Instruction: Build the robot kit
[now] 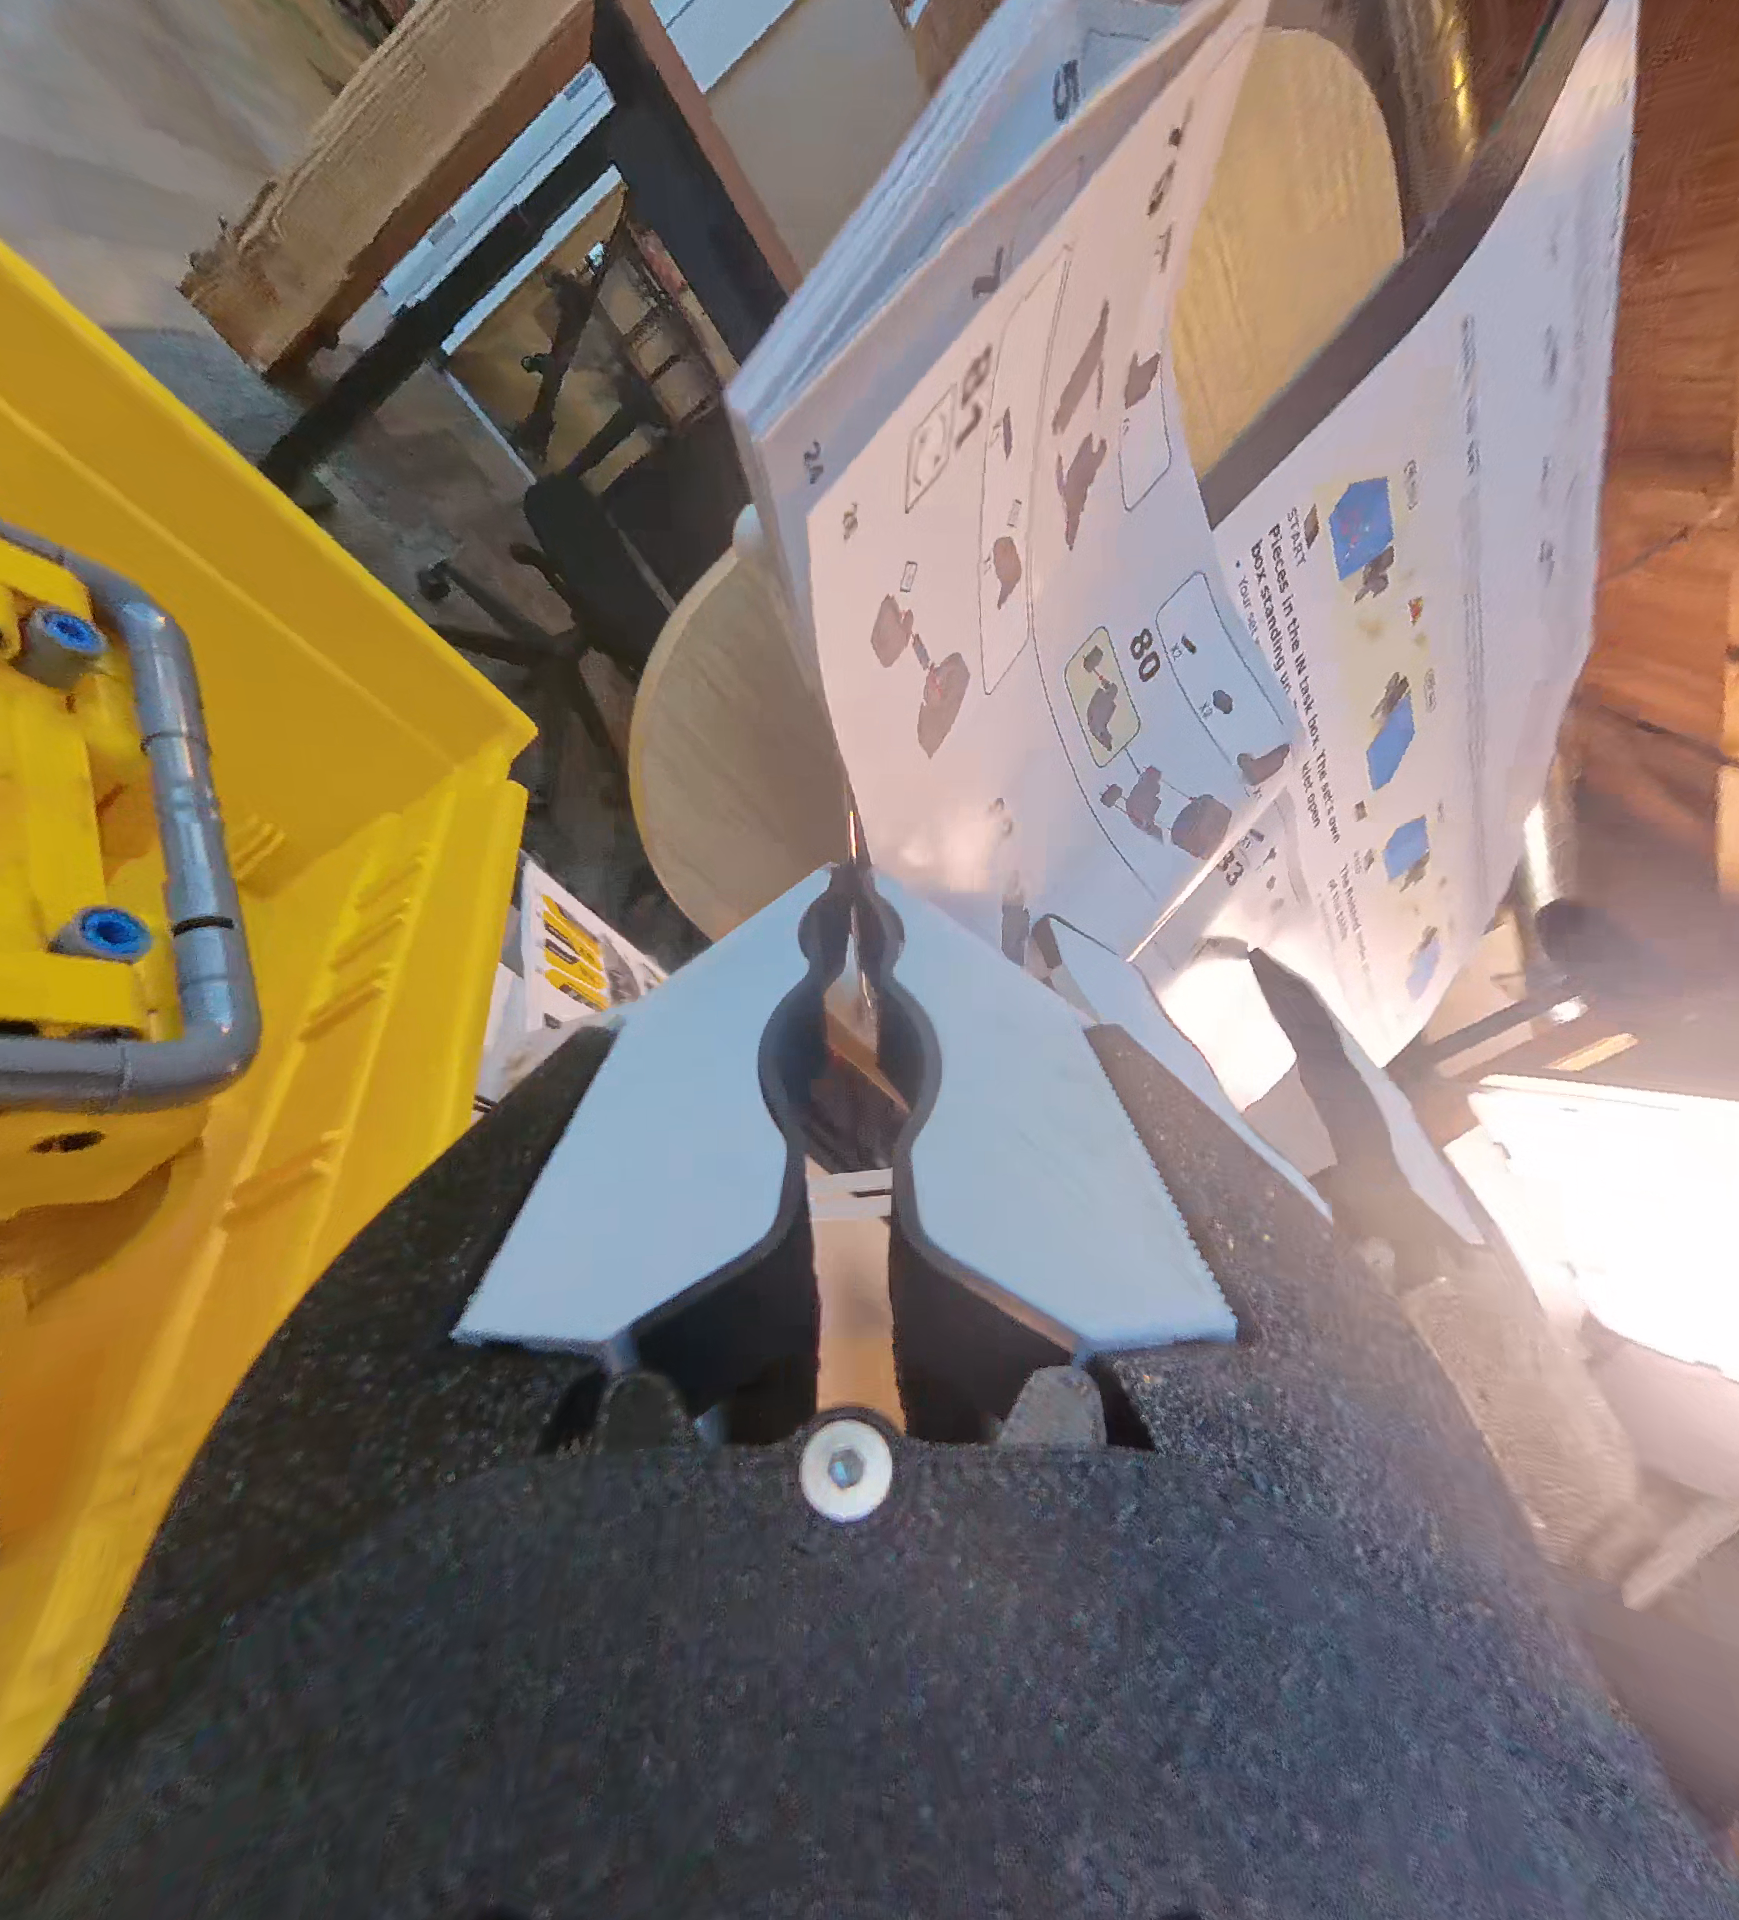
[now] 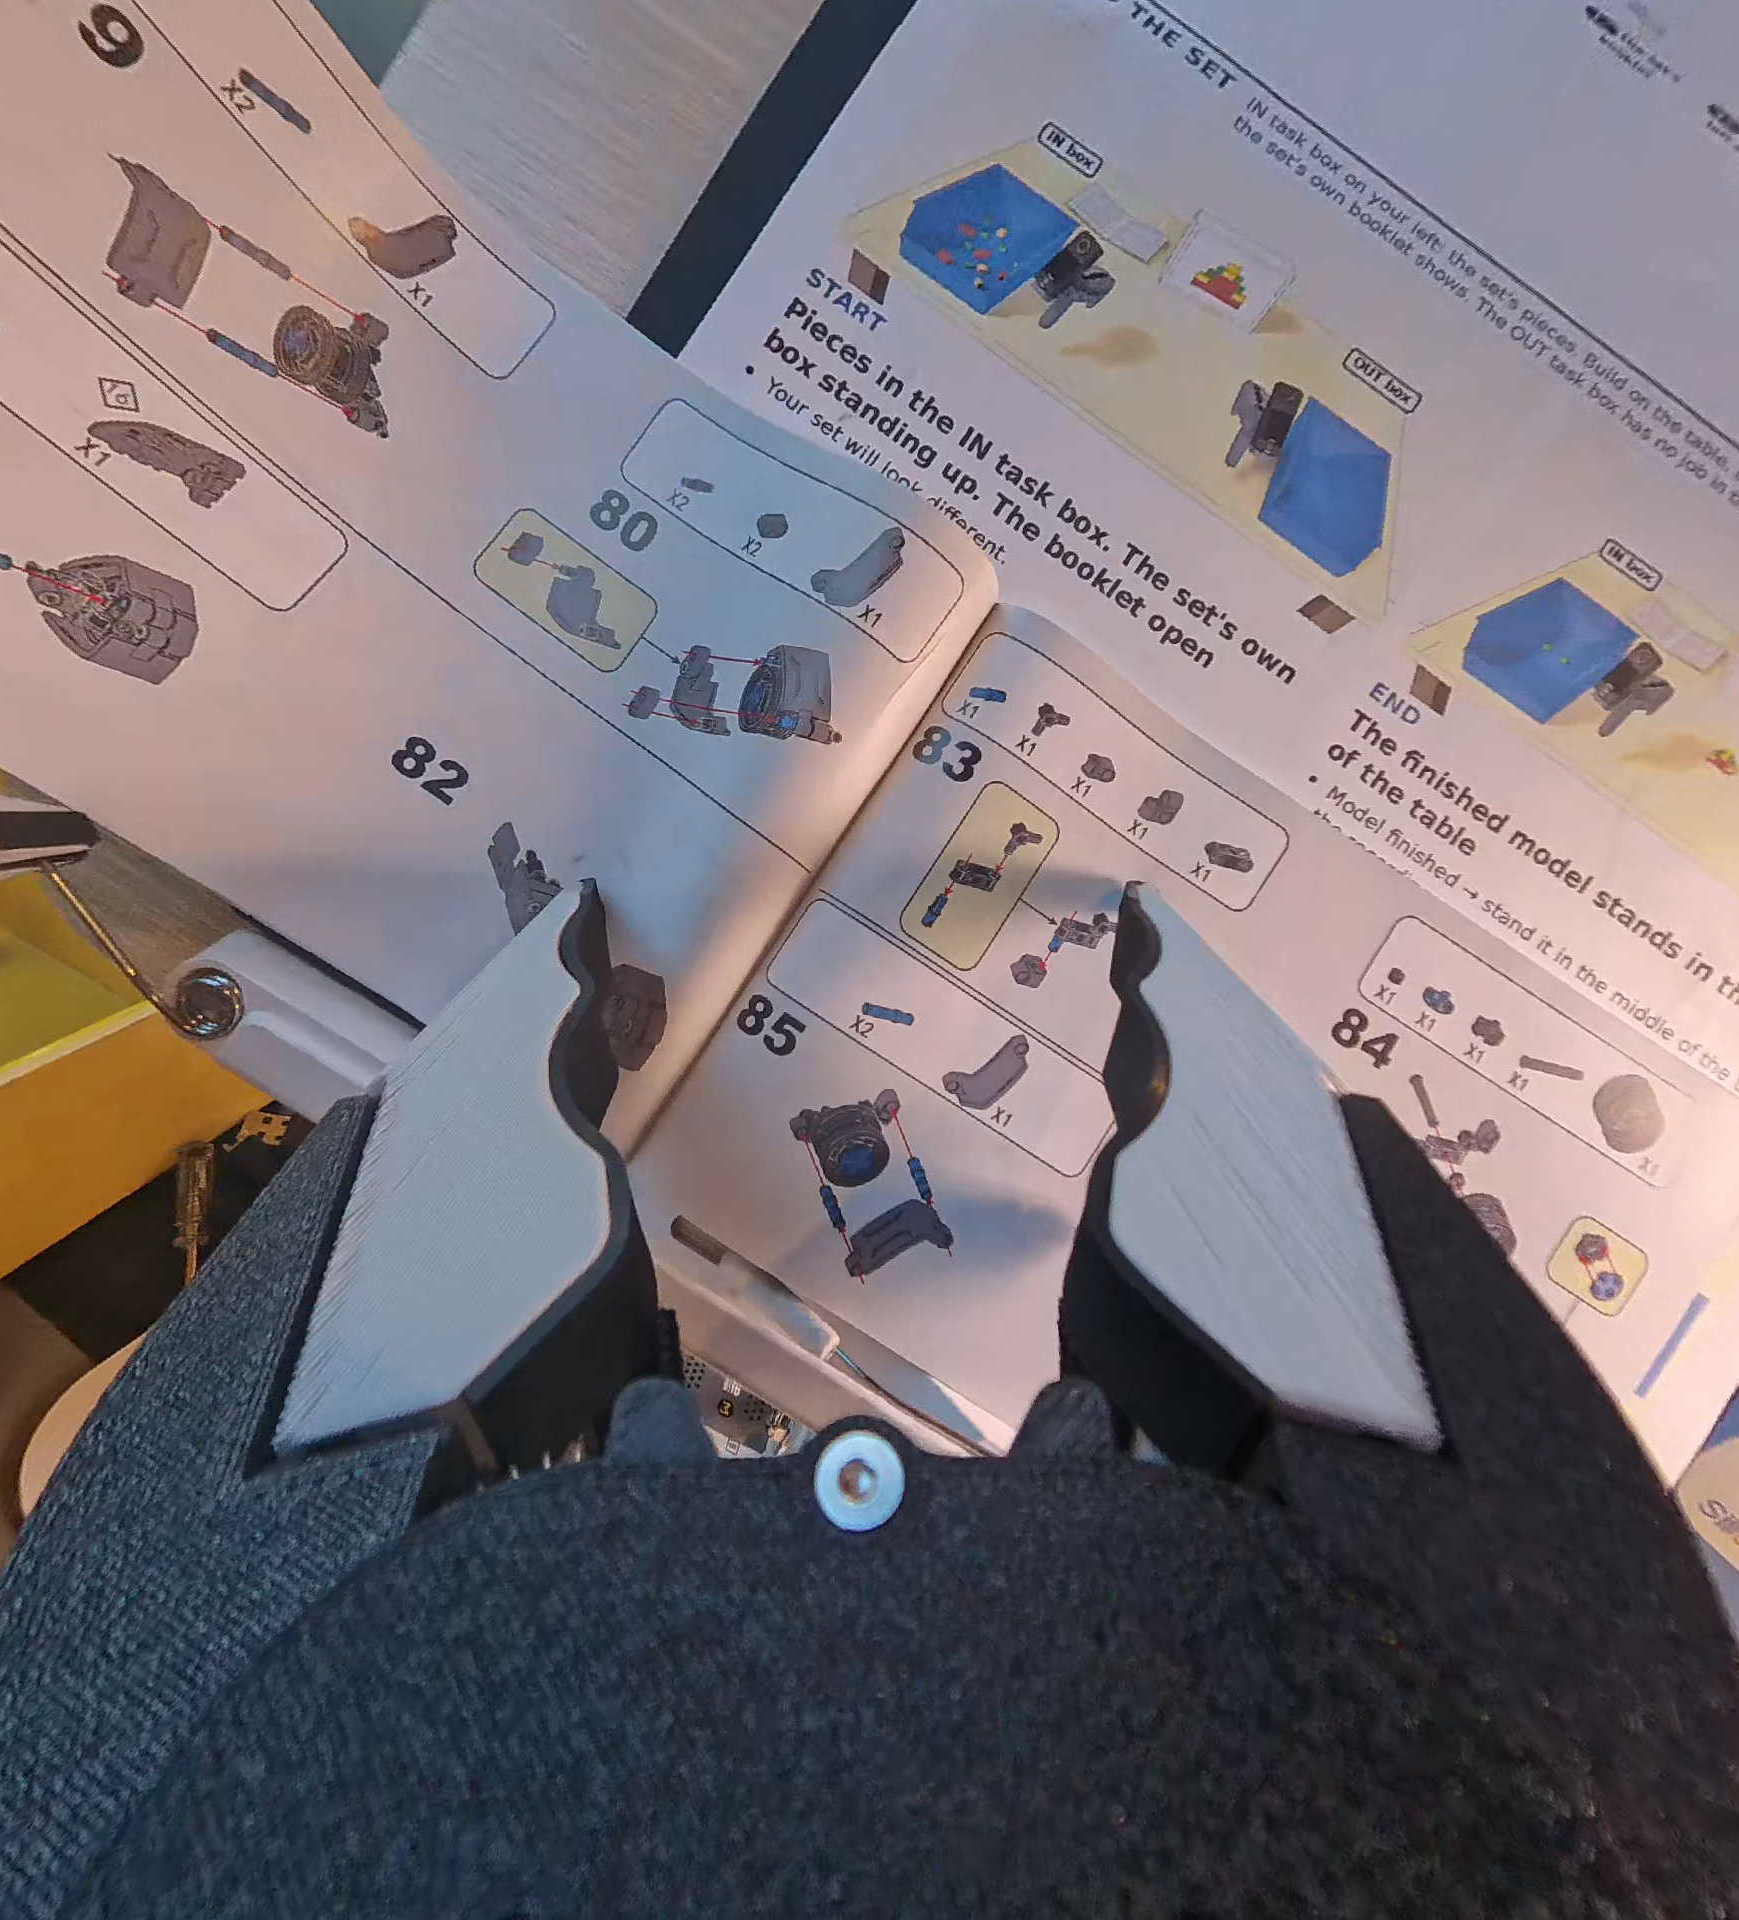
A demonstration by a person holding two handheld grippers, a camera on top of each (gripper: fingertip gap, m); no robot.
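Fingers of the left gripper (image 1: 857, 914) pinch a booklet (image 1: 1000, 582) page edge at frame centre, a yellow crate (image 1: 345, 831) to the left. Right wrist view: right gripper (image 2: 860, 904) spread wide, holding nothing, over the open booklet (image 2: 636, 727); a printed sheet (image 2: 1364, 364) lies upper right.

The left gripper (image 1: 852, 883) was pinched closed on a page of the booklet (image 1: 1000, 582), which rose toward one o'clock. A yellow crate (image 1: 325, 727) sat at nine o'clock, the right gripper (image 1: 1166, 966) at three.
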